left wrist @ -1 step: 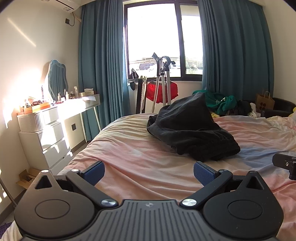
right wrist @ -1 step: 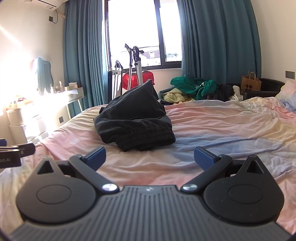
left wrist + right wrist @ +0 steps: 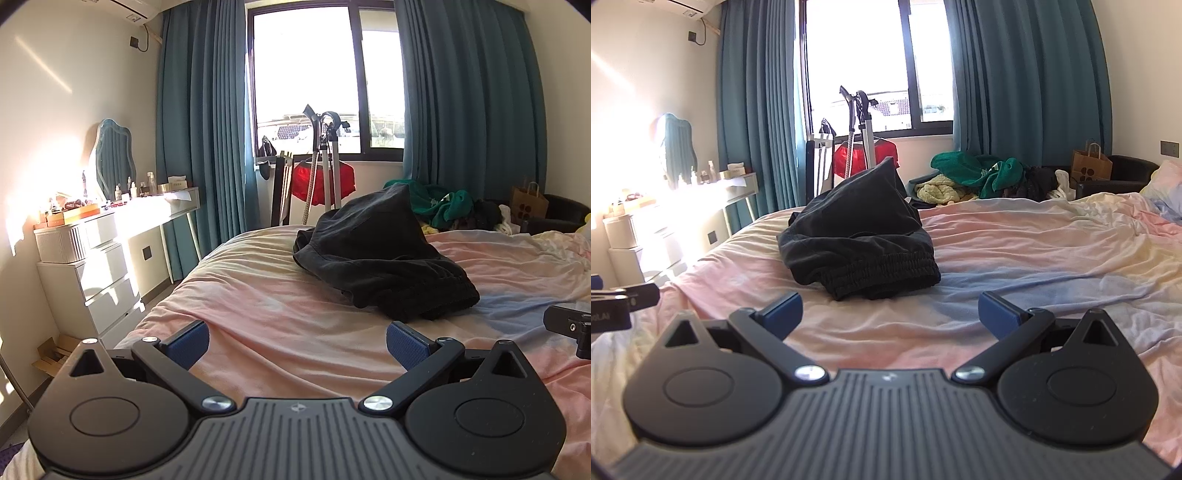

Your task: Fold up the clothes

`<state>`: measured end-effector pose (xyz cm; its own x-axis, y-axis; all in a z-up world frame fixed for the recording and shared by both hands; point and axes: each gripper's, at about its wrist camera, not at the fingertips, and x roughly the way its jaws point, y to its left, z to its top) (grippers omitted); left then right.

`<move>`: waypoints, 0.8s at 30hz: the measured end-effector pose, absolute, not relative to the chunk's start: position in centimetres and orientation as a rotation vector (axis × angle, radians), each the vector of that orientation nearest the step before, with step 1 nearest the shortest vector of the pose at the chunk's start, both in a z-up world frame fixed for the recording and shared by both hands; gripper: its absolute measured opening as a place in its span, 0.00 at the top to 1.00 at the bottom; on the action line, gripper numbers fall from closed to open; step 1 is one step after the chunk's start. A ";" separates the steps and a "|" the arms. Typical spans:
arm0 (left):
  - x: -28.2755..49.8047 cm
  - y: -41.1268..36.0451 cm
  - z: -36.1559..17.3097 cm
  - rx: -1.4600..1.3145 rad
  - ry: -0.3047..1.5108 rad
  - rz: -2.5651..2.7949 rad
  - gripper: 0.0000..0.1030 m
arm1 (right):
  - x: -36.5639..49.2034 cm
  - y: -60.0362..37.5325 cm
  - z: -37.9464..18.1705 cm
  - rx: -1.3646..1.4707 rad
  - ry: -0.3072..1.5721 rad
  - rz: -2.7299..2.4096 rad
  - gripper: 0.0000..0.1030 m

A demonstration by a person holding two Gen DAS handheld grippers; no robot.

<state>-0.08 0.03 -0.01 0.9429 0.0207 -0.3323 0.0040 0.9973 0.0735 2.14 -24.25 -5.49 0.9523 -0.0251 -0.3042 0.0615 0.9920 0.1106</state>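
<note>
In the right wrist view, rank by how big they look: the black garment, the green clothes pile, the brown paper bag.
1. black garment, though it lies nearest the camera
2. green clothes pile
3. brown paper bag

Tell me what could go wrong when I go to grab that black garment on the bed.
The black garment lies in a bunched heap, so an open gripper may pinch several layers at once. The bed sheet beneath is loose and wrinkled and could get caught too. The left gripper and right both aim at the heap and could collide.
</note>
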 end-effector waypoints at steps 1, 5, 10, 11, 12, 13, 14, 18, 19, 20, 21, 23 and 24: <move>-0.1 0.0 0.0 0.073 0.343 0.006 0.00 | 2.1 -24.3 -5.4 0.115 0.304 -0.044 0.00; -0.3 0.4 0.4 0.067 0.349 -0.007 0.00 | 1.7 -24.4 -5.3 0.111 0.292 -0.040 0.00; 0.2 0.2 0.2 0.070 0.361 -0.009 0.00 | 2.2 -24.9 -5.5 0.113 0.323 -0.053 0.00; 0.0 0.1 0.1 0.072 0.359 -0.009 0.00 | 2.1 -24.6 -5.5 0.106 0.317 -0.057 0.00; -0.2 0.0 0.0 0.073 0.357 -0.009 0.00 | 1.8 -24.2 -5.4 0.104 0.311 -0.061 0.00; -0.2 -0.1 -0.2 0.073 0.360 -0.009 0.00 | 1.9 -24.3 -5.5 0.106 0.312 -0.061 0.00; -0.1 -0.1 -0.2 0.072 0.361 -0.011 0.00 | 1.9 -24.3 -5.5 0.107 0.312 -0.061 0.00; -0.1 0.0 -0.3 0.067 0.366 -0.016 0.00 | 2.0 -24.5 -5.4 0.112 0.309 -0.062 0.00; -0.1 0.0 -0.3 0.067 0.368 -0.016 0.00 | 2.0 -24.6 -5.5 0.114 0.311 -0.062 0.00; 0.0 0.0 -0.3 0.067 0.370 -0.016 0.00 | 2.0 -24.6 -5.5 0.117 0.312 -0.062 0.00; 0.0 0.0 -0.3 0.068 0.371 -0.016 0.00 | 2.0 -24.7 -5.5 0.120 0.312 -0.063 0.00; -0.1 0.0 -0.2 0.069 0.372 -0.017 0.00 | 2.0 -24.8 -5.6 0.126 0.312 -0.064 0.00; -0.1 0.0 -0.3 0.070 0.373 -0.016 0.00 | 1.9 -24.9 -5.6 0.127 0.311 -0.065 0.00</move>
<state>-0.05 -0.01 -0.26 0.9310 -0.0030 -0.3650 0.0289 0.9974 0.0653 1.93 -24.85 -5.55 0.9499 -0.0437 -0.3094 0.0830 0.9899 0.1150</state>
